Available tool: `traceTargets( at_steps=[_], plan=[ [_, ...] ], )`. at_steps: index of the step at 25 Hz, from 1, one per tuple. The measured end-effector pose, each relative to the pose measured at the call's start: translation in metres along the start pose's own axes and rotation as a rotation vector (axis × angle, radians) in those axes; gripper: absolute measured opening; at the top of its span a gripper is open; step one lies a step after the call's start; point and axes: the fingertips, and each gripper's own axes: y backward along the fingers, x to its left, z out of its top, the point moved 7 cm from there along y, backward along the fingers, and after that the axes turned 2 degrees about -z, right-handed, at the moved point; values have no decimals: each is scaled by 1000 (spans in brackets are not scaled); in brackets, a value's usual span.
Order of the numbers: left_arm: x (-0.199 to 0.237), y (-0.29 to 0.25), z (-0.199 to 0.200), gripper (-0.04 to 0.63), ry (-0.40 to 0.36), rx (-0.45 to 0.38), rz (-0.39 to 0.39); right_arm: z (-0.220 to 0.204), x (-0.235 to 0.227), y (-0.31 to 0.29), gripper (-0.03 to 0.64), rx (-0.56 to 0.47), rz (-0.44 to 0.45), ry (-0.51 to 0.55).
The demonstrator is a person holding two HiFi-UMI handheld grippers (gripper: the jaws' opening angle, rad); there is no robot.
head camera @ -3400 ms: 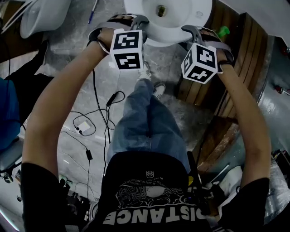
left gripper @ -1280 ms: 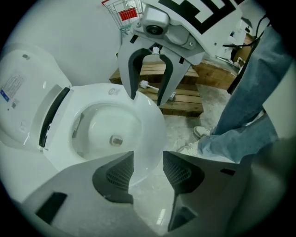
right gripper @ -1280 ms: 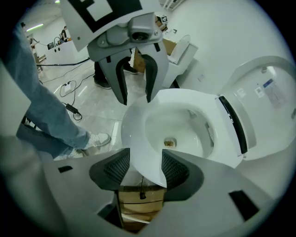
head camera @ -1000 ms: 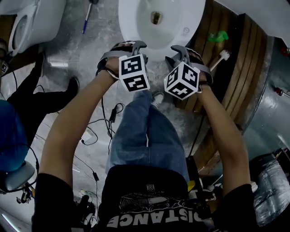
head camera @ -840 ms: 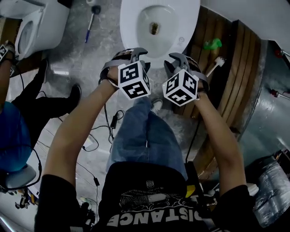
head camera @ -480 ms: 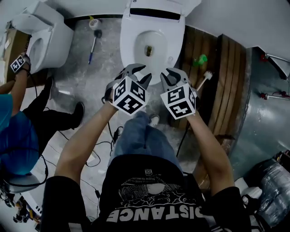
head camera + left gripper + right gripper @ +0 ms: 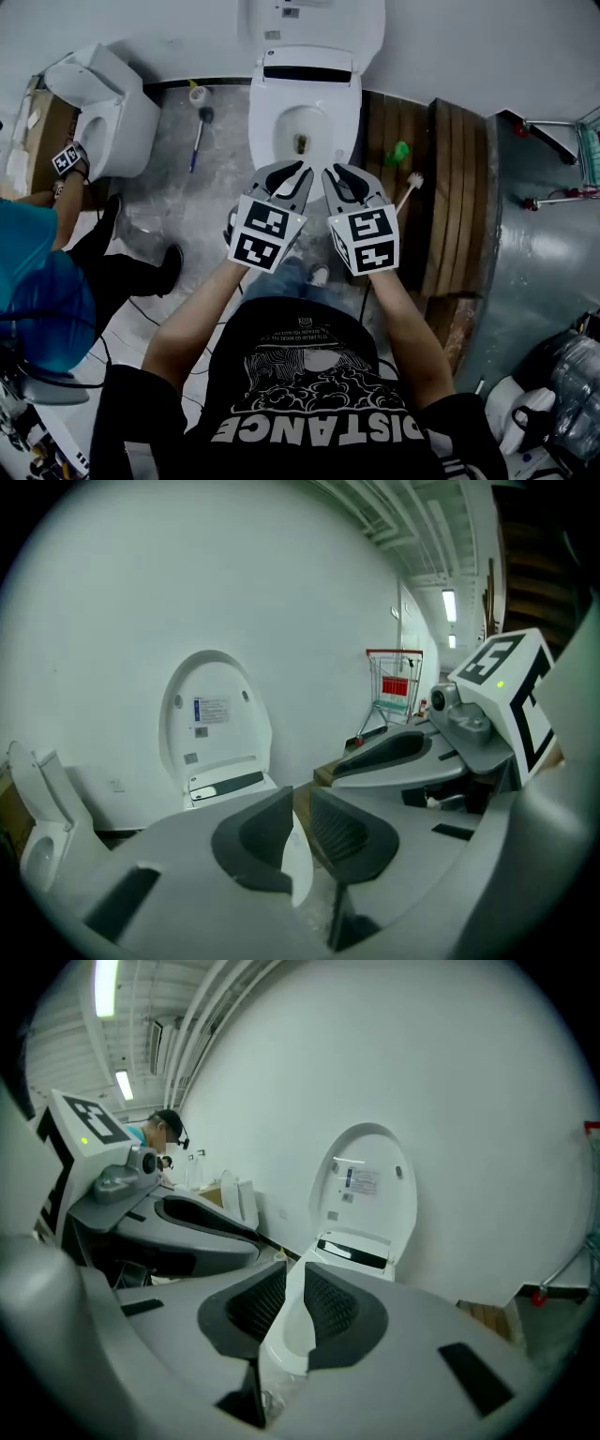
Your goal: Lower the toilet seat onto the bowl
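The white toilet stands against the back wall, and its raised seat and lid (image 7: 315,26) lean upright over the bare bowl (image 7: 305,122). The upright lid (image 7: 214,714) carries small stickers and shows again as the lid (image 7: 367,1190) from the other side. My left gripper (image 7: 289,172) and right gripper (image 7: 340,175) hang side by side in the air over the bowl's front edge, touching nothing. Both pairs of jaws have just been closing and now stand a narrow slit apart, with nothing between the left gripper's (image 7: 300,803) pads or the right gripper's (image 7: 296,1281).
A second toilet (image 7: 103,112) stands at the left, with a person in blue (image 7: 37,281) beside it. A toilet brush (image 7: 199,131) lies on the floor. Right of the bowl are a wooden platform (image 7: 455,187), another brush (image 7: 410,187) and a red cart (image 7: 396,686).
Both grippers rose from low in front of the bowl, drew together and rolled upright. Their jaws narrowed. The head view tilted up, so the whole toilet shows.
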Motion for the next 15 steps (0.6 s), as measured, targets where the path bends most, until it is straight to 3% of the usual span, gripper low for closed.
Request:
traceTargets(
  at_steps=[4, 8, 10, 15],
  plan=[
    [-14, 22, 17, 30, 77, -58, 24, 20, 7, 21, 46, -66, 17, -92],
    [-23, 33, 29, 14, 143, -109, 33, 39, 14, 38, 18, -107, 23, -102],
    [-22, 33, 31, 12, 190, -115, 28, 44, 14, 42, 17, -121, 20, -105],
    [-20, 31, 30, 12, 218, -107, 32, 47, 16, 47, 17, -136, 12, -136]
  ],
)
